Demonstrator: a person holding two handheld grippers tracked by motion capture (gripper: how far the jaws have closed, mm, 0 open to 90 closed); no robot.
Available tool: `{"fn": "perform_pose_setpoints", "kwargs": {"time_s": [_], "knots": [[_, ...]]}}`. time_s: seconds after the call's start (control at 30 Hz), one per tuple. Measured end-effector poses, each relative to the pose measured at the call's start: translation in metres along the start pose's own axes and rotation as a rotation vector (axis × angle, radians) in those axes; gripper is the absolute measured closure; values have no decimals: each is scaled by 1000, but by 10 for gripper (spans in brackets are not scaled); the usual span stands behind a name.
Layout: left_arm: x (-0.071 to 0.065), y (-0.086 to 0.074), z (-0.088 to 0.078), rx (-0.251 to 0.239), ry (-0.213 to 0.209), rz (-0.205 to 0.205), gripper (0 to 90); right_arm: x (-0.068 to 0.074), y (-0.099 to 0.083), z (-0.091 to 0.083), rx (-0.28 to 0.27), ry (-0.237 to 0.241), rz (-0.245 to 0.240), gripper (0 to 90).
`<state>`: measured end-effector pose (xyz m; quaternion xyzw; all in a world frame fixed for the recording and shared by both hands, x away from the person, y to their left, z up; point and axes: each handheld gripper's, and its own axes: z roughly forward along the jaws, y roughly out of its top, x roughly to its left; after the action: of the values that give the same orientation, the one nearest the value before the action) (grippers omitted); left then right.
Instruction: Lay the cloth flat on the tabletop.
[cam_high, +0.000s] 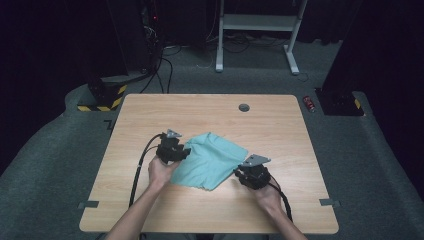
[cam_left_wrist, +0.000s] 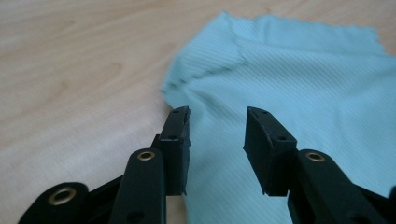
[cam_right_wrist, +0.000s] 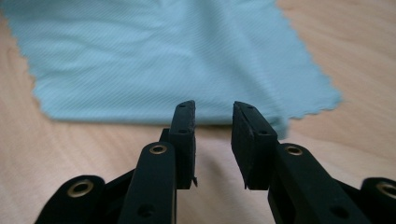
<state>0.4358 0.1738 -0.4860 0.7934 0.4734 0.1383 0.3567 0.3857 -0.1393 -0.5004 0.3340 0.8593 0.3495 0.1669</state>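
Observation:
A light teal cloth (cam_high: 212, 160) lies folded on the wooden table (cam_high: 145, 112), its zigzag-cut edges showing. My left gripper (cam_high: 184, 151) sits at the cloth's left edge, held in the person's left hand. In the left gripper view its jaws (cam_left_wrist: 217, 123) stand open just above the cloth (cam_left_wrist: 303, 79), with no fabric pinched between them. My right gripper (cam_high: 240, 172) is at the cloth's near right corner. Seen from the right gripper view, it (cam_right_wrist: 214, 116) is open too, its tips just short of the cloth's edge (cam_right_wrist: 163, 56), bare wood under them.
A round cable hole (cam_high: 244, 107) sits near the table's far edge. Grey tape tabs (cam_high: 88, 204) mark the near corners. On the floor beyond are a red can (cam_high: 310, 103), a white desk frame (cam_high: 256, 25), cables and a yellow-black striped base (cam_high: 102, 99).

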Motion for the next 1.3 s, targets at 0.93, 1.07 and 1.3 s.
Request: {"fn": "perform_pose_setpoints", "kwargs": {"time_s": [0.93, 1.07, 1.3], "knots": [[-17, -61, -3, -63, 88, 85, 447, 7, 59, 28, 23, 33, -76, 899], [-17, -64, -3, -85, 94, 91, 435, 4, 82, 48, 48, 32, -78, 898], [-16, -64, -2, -83, 101, 71, 394, 6, 91, 86, 125, 26, -67, 823]]}}
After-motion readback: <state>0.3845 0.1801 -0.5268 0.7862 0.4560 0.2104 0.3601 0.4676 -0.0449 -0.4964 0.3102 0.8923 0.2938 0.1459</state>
